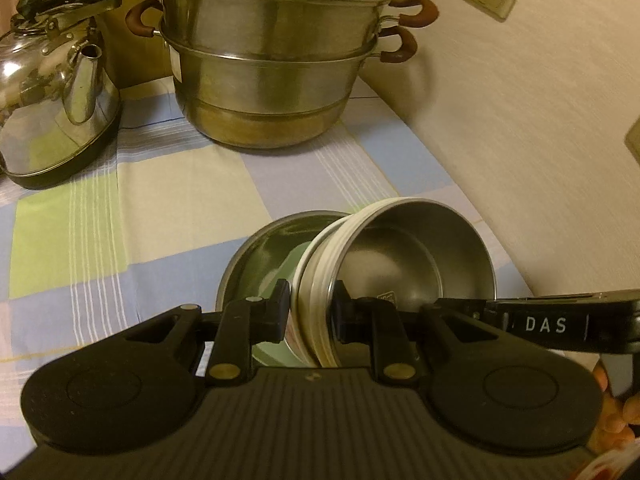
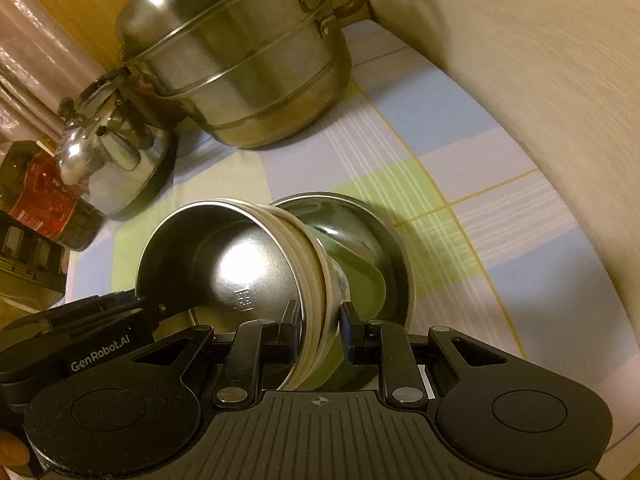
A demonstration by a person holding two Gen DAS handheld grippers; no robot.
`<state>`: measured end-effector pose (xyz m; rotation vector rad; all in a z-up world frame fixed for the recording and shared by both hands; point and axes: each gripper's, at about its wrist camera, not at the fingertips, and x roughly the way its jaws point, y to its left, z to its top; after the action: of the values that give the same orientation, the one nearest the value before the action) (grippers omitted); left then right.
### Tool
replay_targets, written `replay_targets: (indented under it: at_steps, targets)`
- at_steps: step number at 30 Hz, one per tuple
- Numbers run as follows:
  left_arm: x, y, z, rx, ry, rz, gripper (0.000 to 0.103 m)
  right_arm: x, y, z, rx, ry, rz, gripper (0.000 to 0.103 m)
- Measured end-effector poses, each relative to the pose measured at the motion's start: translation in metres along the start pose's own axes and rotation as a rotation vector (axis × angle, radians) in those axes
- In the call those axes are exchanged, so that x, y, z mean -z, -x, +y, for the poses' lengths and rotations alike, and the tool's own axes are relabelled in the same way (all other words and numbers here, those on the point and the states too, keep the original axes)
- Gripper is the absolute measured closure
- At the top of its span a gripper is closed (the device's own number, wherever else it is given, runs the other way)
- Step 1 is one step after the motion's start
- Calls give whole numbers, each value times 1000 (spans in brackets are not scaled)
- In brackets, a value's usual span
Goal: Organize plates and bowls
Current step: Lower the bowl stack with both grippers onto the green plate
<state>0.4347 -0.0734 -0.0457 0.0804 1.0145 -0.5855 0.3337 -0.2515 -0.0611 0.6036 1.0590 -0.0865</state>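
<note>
Both grippers' fingers (image 1: 282, 312) clamp tilted nested steel bowls (image 1: 400, 256), white-rimmed.

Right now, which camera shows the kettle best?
The left wrist view: the kettle is large and sharp there, with spout, lid and black handle clear, standing left of the steamer pot. The right wrist view shows the kettle smaller, tilted, near the picture's left edge.
</note>
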Motion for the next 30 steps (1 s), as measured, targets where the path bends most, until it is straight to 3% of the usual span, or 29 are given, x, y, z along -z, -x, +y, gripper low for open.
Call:
replay_targets:
  at_steps: [14, 30]
  targets:
    - [-5, -36, 18, 12, 49, 76, 84, -21, -37, -6, 25, -28, 94, 82]
    - [-5, -50, 23, 2, 66, 108, 84, -23, -51, -10, 24, -46, 123, 82]
